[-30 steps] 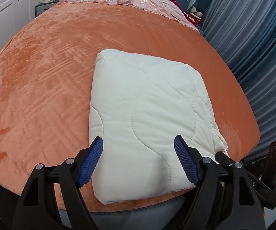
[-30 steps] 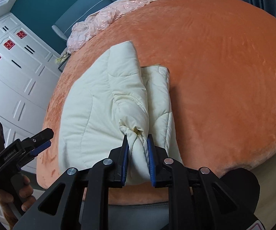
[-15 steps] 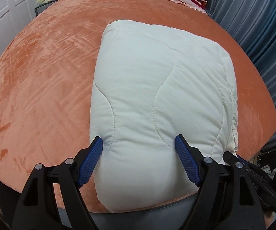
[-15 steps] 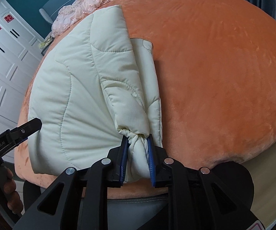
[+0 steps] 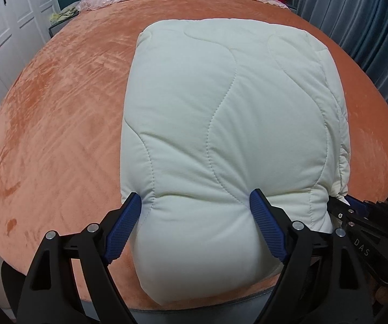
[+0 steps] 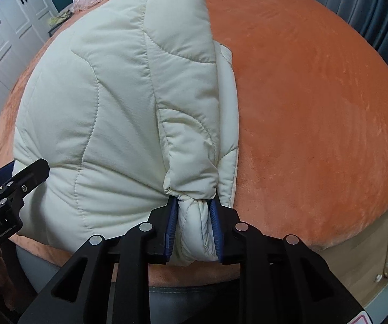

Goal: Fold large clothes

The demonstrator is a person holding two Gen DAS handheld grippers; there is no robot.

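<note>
Because it is thick and puffy, the cream quilted coat [image 5: 234, 124] should be light, soft and springy, best pinched at a bunched edge. It lies folded at the near edge of the orange bed cover [image 5: 59, 113]. The left gripper [image 5: 196, 226], jaws just widening, straddles its near end; the right gripper [image 6: 192, 226], loosening slightly, pinches a gathered corner. Grey curtains [image 5: 377, 27] and white cupboard doors [image 5: 13, 27] flank the bed
</note>
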